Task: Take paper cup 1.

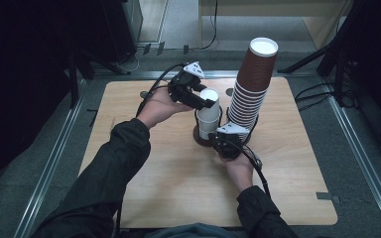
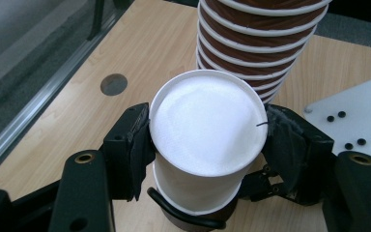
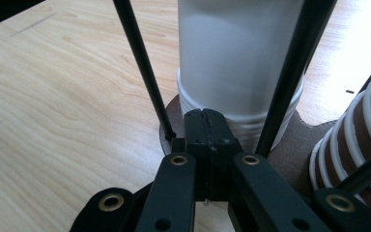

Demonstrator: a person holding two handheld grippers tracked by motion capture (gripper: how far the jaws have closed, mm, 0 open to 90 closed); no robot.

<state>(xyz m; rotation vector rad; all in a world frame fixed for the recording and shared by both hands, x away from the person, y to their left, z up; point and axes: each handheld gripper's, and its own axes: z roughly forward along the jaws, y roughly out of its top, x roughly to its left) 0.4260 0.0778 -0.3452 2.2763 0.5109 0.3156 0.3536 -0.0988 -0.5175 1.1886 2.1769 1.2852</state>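
Now the left gripper (image 2: 205, 145) clamps the top white cup (image 2: 205, 128) of a short stack in the wire holder (image 3: 140, 67) beside the brown cups (image 1: 252, 84); the right gripper (image 3: 206, 128) is closed empty at the holder's base.

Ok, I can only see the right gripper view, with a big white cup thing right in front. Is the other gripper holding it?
Observer: Yes. In the left gripper view, the left gripper has its fingers pressed on both sides of the top white cup, just under its rim.
Operator: Is anything inside that cup?
Observer: It looks empty, just plain white inside.
Operator: And how tall is the brown pile next to it?
Observer: In the high view, the brown cup stack rises well above the white cup and leans a little.
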